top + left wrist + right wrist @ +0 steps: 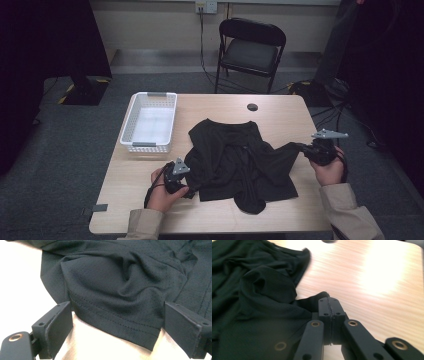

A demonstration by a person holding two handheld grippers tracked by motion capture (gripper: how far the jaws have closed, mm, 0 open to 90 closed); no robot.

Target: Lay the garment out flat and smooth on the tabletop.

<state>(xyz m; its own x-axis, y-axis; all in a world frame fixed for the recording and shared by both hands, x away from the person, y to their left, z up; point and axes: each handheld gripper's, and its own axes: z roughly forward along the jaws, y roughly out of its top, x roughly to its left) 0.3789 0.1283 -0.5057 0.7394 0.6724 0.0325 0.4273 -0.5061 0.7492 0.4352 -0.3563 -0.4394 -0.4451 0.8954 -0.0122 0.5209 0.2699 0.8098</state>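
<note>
Currently the black shirt [235, 160] lies crumpled mid-frame on the wooden table [290, 112], white basket [149, 121] at upper left; no readable labels or writing on anything. My left gripper [117, 322] is spread wide, stitched hem [117, 327] lying between its jaws, unpinched. My right gripper [328, 315] is clamped tight on a shirt edge at right of frame.

Wooden table [280, 107] bears black shirt [235, 160] and white basket [149, 121].
</note>
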